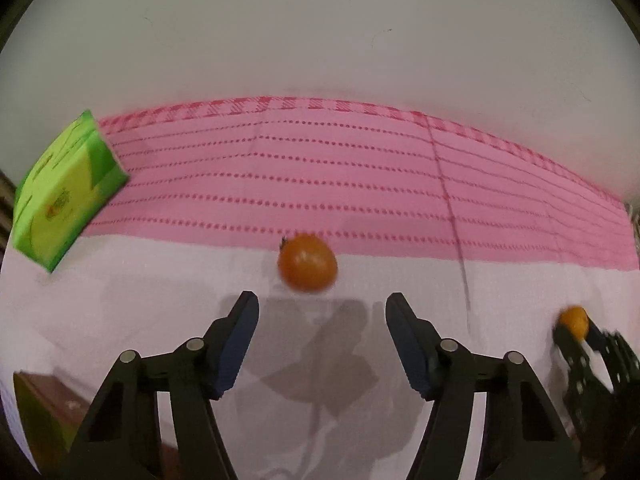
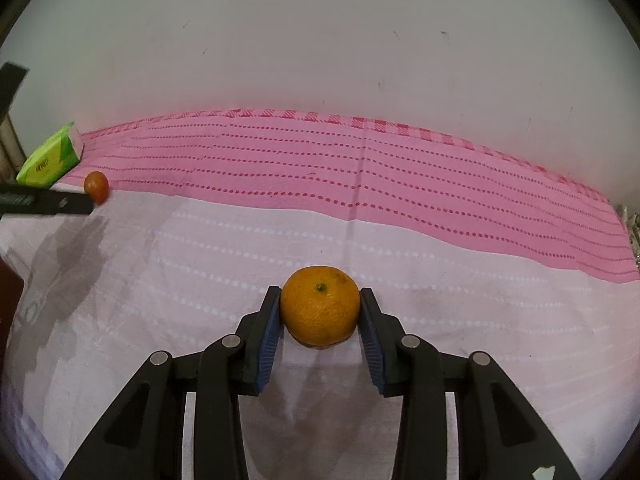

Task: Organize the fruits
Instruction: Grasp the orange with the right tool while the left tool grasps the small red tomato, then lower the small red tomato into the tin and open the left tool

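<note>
A small orange-red tomato lies on the pale cloth, just ahead of my left gripper, which is open and empty. The tomato also shows in the right wrist view at far left, next to the left gripper's finger. My right gripper is shut on an orange mandarin, stem end up, low over the cloth. In the left wrist view the mandarin and right gripper show at far right.
A green carton stands at the far left on the pink dotted cloth; it also shows in the right wrist view. A white wall rises behind. A dark table edge shows at lower left.
</note>
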